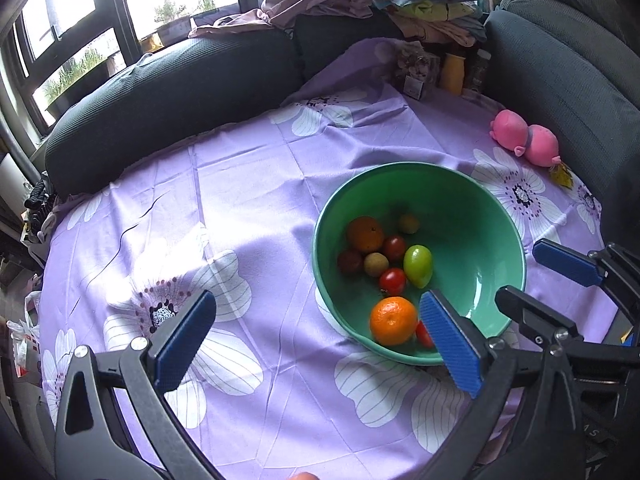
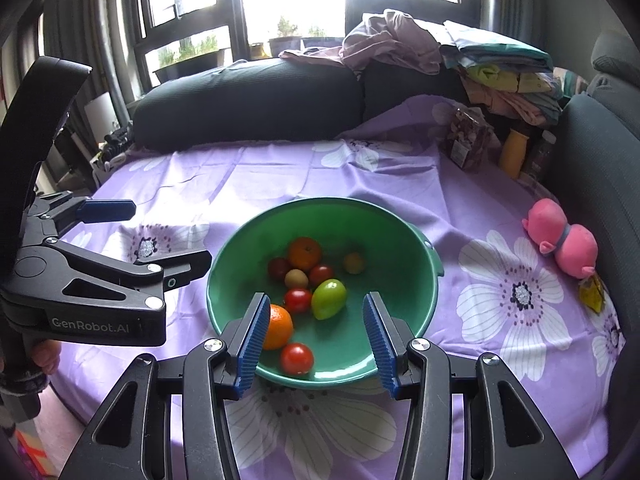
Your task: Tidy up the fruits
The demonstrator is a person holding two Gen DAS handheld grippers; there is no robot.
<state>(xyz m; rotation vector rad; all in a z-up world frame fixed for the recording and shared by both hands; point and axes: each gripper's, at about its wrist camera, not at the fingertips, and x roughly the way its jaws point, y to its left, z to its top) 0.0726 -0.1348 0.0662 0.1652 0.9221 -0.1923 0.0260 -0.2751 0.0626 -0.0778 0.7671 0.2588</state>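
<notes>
A green bowl stands on the purple flowered cloth. It holds several fruits: two oranges, a green fruit, red tomatoes and small yellowish fruits. My left gripper is open and empty, just left of the bowl over the cloth; it also shows in the right wrist view. My right gripper is open and empty, above the bowl's near rim; it also shows in the left wrist view.
A pink plush toy lies at the right of the cloth. A snack bag and a yellow bottle stand at the back right. Dark sofa cushions with piled laundry ring the table.
</notes>
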